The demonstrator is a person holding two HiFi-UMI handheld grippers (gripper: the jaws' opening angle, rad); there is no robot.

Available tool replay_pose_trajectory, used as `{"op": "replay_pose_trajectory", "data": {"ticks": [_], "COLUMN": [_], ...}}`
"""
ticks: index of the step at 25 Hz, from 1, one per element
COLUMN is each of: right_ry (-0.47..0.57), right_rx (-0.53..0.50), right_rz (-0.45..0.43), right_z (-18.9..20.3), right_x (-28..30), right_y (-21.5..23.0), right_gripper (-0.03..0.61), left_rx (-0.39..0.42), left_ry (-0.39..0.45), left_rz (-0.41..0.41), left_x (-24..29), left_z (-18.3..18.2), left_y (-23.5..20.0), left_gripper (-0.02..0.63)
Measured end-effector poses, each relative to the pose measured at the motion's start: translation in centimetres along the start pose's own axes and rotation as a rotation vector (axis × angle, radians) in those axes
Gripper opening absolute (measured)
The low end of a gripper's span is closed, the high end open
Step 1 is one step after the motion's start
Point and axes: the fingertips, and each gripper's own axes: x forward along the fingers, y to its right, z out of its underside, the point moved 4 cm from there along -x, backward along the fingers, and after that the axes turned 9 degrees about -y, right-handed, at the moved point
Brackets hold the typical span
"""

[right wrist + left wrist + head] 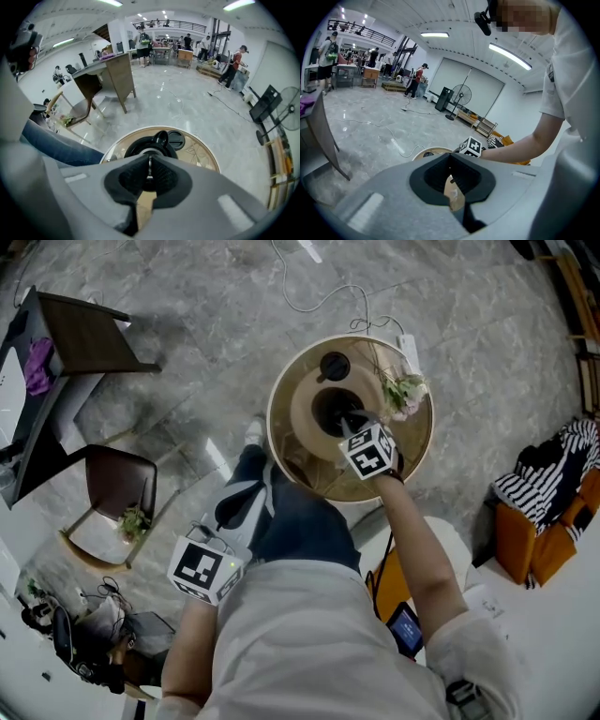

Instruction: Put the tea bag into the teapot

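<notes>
Teapot point(323, 407) partly behind the right gripper point(351, 423); pale sliver point(150, 168) between its jaws too thin to identify.

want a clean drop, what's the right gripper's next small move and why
Probably ease straight down a touch. The right gripper is shut on a thin white strip, likely the tea bag, directly over the open teapot; its lid lies aside.
</notes>
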Motion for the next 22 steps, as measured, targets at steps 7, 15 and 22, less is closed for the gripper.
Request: {"op": "replay_pose_trajectory", "data": {"ticks": [7, 15, 22], "right_ry": [0.148, 0.334, 0.513], "right_rx": [0.227, 0.427, 0.552], "right_rz": [0.011, 0.076, 0.160], "right_z": [0.9, 1.9, 2.5], "right_x": [-6.2, -15.5, -24.9], "right_y": [0.2, -0.7, -2.0], "right_gripper": [0.003, 0.003, 0.003], "left_rx": [0.083, 0.208, 0.305], "left_ry": [0.000, 0.021, 0.066], "left_rz": [0.086, 0.192, 0.286], "left_x": [0.5, 1.1, 1.5], "left_z": [-2.2, -6.5, -11.4], "left_y": [-0.3, 0.6, 2.8], "left_gripper": [0.006, 0.006, 0.006]}}
